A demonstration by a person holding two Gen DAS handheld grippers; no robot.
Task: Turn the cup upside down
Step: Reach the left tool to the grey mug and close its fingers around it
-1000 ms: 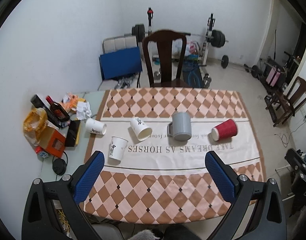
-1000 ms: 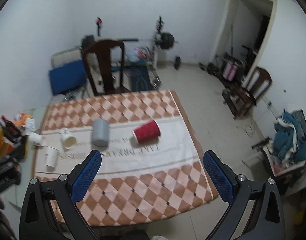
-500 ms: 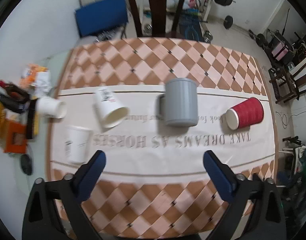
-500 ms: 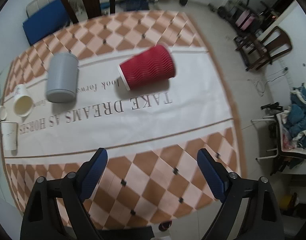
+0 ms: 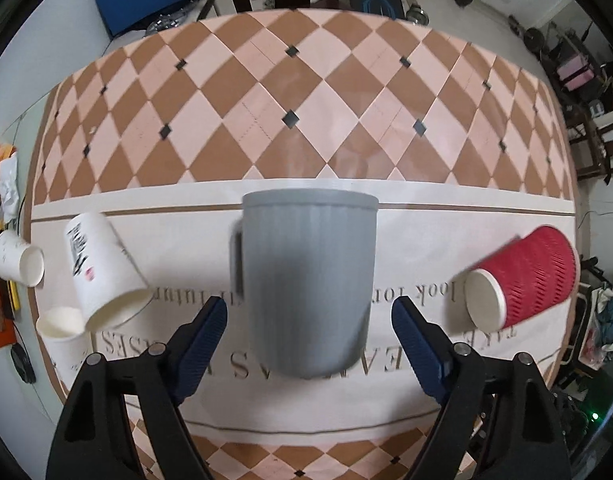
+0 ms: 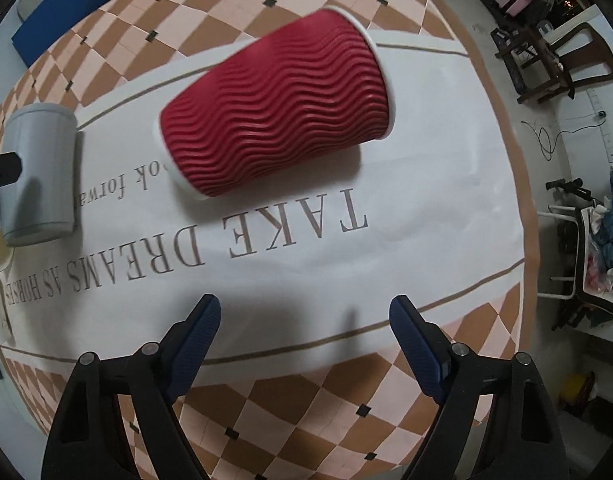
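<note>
A grey ribbed mug (image 5: 308, 280) lies on its side on the checked tablecloth (image 5: 266, 92), its handle to the left. My left gripper (image 5: 308, 320) is open, its blue fingertips on either side of the mug's near end, not touching. A red ribbed paper cup (image 6: 276, 120) lies on its side, white rim to the upper right. My right gripper (image 6: 304, 320) is open and empty, a short way in front of the red cup. The red cup also shows in the left wrist view (image 5: 522, 278), and the mug in the right wrist view (image 6: 38, 174).
Three white paper cups lie or stand at the left: one tipped (image 5: 102, 268), one on its side (image 5: 18, 262), one upright (image 5: 64, 338). Clutter (image 5: 2, 172) sits past the table's left edge. Chairs (image 6: 554, 60) and a clothes rack (image 6: 602, 240) stand to the right.
Both grippers have dropped down and forward towards the table. The left one now straddles the grey mug; the right one has closed in on the red cup. The cups have not moved.
</note>
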